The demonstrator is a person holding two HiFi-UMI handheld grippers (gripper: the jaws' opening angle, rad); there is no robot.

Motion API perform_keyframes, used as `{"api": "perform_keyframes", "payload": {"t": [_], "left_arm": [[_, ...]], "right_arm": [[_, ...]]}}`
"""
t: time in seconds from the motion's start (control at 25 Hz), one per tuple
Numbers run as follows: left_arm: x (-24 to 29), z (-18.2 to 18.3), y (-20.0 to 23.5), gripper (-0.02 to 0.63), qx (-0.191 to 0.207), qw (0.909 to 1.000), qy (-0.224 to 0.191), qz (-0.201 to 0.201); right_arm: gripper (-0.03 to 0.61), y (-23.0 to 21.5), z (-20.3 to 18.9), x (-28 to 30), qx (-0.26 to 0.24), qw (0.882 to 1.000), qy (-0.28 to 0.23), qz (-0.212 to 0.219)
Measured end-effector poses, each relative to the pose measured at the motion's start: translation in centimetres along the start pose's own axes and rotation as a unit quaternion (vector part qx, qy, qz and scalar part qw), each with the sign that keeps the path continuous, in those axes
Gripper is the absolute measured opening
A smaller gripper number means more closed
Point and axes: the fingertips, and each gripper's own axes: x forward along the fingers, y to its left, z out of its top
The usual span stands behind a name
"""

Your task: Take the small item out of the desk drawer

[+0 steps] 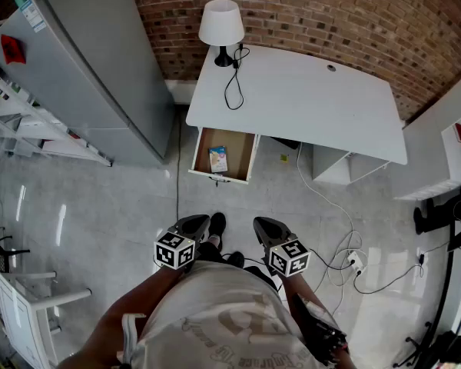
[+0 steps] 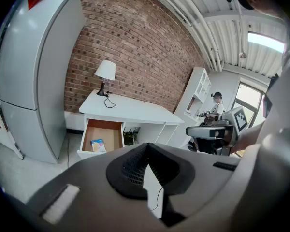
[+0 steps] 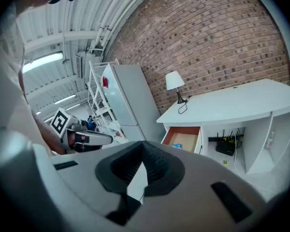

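Observation:
The white desk (image 1: 307,98) stands against the brick wall, its left drawer (image 1: 250,158) pulled open. A small blue and yellow packet (image 1: 218,159) lies flat on the drawer's wooden bottom; it also shows in the left gripper view (image 2: 97,145) and, tiny, in the right gripper view (image 3: 176,146). My left gripper (image 1: 194,225) and right gripper (image 1: 265,227) are held close to my body, well short of the drawer. Both are shut with nothing between the jaws, as seen on the left gripper (image 2: 147,146) and the right gripper (image 3: 142,144).
A white lamp (image 1: 220,25) with a black cord sits on the desk's far left corner. A grey fridge (image 1: 100,60) stands left of the drawer, with shelving (image 1: 15,129) beside it. Cables and a power strip (image 1: 353,261) lie on the floor at the right. A white chair (image 1: 23,298) is at the lower left.

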Motion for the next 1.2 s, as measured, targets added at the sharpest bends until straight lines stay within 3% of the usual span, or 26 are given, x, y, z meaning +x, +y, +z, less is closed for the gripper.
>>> {"api": "perform_keyframes", "payload": {"t": [0.36, 0.6, 1.2], "left_arm": [[-1.0, 0.4, -0.8, 0.006, 0.016, 0.9997, -0.014, -0.009], [-2.3, -0.3, 0.6, 0.006, -0.003, 0.9996, -0.018, 0.022], [-2.5, -0.6, 0.7, 0.006, 0.011, 0.9992, -0.006, 0.038]], "right_arm": [[0.005, 0.9, -0.5, -0.1, -0.004, 1.0, 0.001, 0.005], [0.005, 1.9, -0.4, 0.3, -0.008, 1.0, 0.001, 0.012], [0.005, 1.1, -1.7, -0.4, 0.022, 1.0, -0.002, -0.011]]}}
